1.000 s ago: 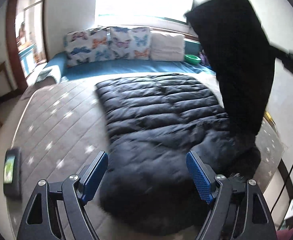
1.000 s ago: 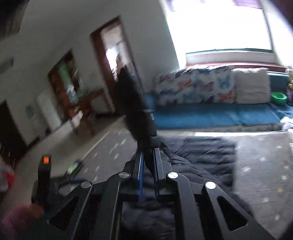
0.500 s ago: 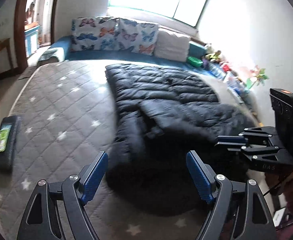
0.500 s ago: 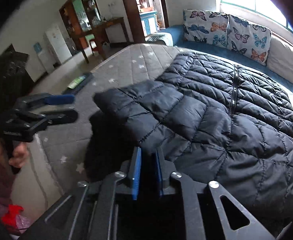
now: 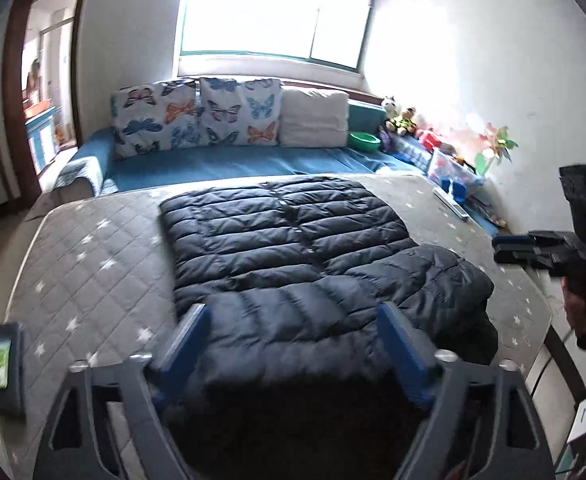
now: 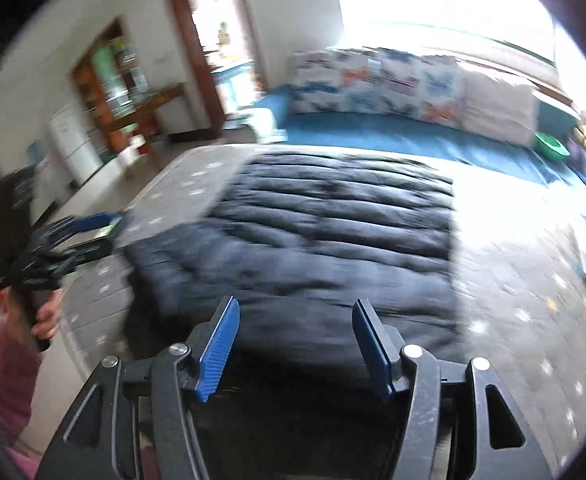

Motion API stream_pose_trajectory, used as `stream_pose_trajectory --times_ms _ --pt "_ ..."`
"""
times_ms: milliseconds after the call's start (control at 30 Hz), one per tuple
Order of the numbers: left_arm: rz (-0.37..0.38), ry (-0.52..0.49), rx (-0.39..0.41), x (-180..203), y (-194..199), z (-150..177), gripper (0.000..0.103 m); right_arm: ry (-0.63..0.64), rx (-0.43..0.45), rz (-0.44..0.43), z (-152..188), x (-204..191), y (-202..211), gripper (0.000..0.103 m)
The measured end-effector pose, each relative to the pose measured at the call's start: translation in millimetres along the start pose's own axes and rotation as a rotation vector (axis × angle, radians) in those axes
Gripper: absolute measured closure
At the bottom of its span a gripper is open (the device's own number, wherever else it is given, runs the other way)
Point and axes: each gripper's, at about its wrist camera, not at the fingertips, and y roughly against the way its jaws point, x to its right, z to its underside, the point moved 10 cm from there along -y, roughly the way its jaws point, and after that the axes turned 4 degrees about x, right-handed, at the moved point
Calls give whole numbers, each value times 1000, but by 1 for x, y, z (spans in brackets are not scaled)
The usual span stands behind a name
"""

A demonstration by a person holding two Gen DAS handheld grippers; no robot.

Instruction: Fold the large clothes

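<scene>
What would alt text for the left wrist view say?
A black puffer jacket lies on a grey star-patterned mattress, its near sleeve folded over, framed by the open blue-padded left tool. Butterfly pillows line the window behind.

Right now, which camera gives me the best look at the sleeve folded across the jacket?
The left wrist view: it is sharp, and the folded sleeve lies in plain sight across the black puffer jacket. The right wrist view is motion-blurred; it shows the jacket, but the sleeve's outline is hard to separate.
</scene>
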Motion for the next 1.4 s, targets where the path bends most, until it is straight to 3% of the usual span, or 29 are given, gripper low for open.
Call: stream_pose_trajectory --times_ms 100,200,400,533,733,867,1033,1167,1267,1400 --pt "20 -35 -41 11 -26 1 39 -128 10 5 0 42 -4 38" --pt "10 -39 -105 9 -53 16 51 -233 -23 -48 12 63 -23 38" --pt "-61 -33 -265 -13 -90 76 56 -217 -150 -37 74 65 -68 38" --pt "-53 -31 -244 -15 -98 94 56 -122 -109 6 93 57 -75 38" --pt "-40 1 -227 -18 -107 106 56 -113 -102 22 98 58 -76 38" --pt "-47 -7 -228 -21 -105 104 56 -116 -177 65 79 57 -65 38" --pt "-36 1 -220 -21 -103 104 56 -10 -106 69 34 27 -43 38" --pt "-29 9 -215 -22 -101 104 56 66 -156 89 27 9 -71 38" --pt "-21 17 -213 -22 -99 104 57 75 -274 123 56 13 -111 30" --pt "-9 28 -213 -23 -99 104 57 113 -259 157 70 15 -122 29"
